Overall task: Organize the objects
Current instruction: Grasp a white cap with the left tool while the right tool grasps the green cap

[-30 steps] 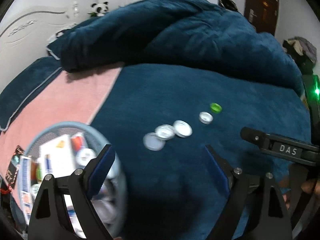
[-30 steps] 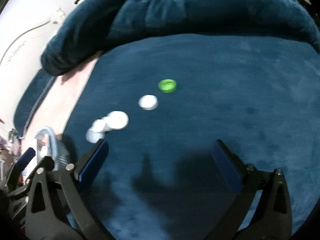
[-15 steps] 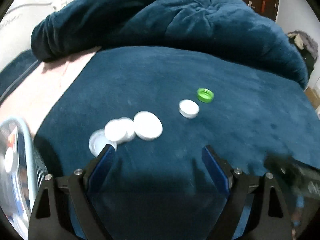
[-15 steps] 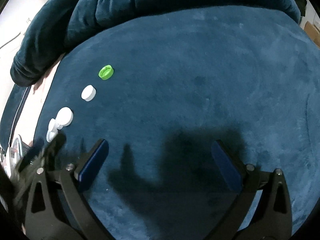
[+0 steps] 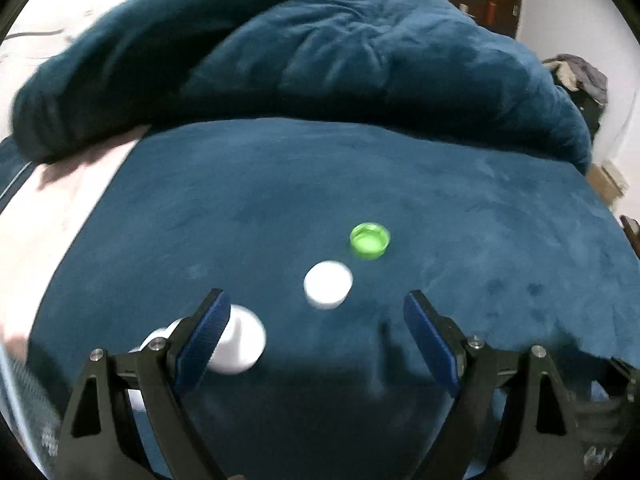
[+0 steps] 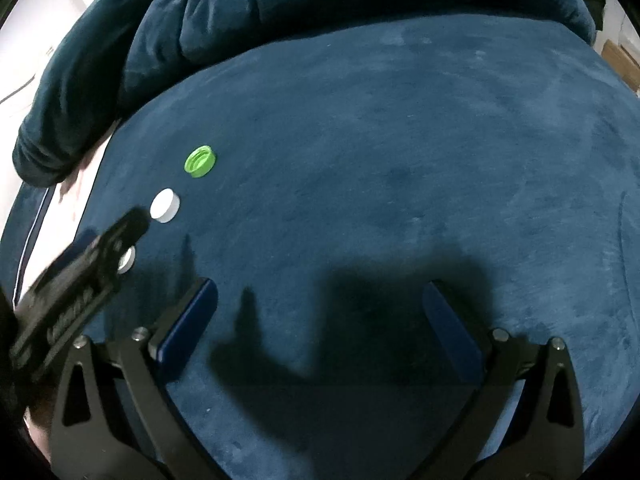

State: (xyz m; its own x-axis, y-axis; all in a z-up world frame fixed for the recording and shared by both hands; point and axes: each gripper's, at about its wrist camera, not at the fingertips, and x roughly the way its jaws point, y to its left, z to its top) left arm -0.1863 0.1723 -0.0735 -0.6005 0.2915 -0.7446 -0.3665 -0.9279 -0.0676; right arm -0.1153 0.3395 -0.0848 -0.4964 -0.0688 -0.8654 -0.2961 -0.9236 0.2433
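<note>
I am holding my left tool (image 5: 316,316) gaping over the dark blue plush bed (image 5: 280,208), nothing gripped, round white plastic caps (image 5: 328,284) lying between its fingers, green ribbed cap (image 5: 369,240) just beyond, right tool (image 6: 320,316) spread wide, empty, no writing legible

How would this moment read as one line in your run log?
left gripper: open, over white caps | right gripper: open, empty | green cap: untouched on blue blanket

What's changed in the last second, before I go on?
The left tool has swung away from the basket and come down over the white caps, near the large white cap. Nothing was grasped. Both tools, the right tool included, stay open; the green cap and the small white cap haven't moved.
</note>
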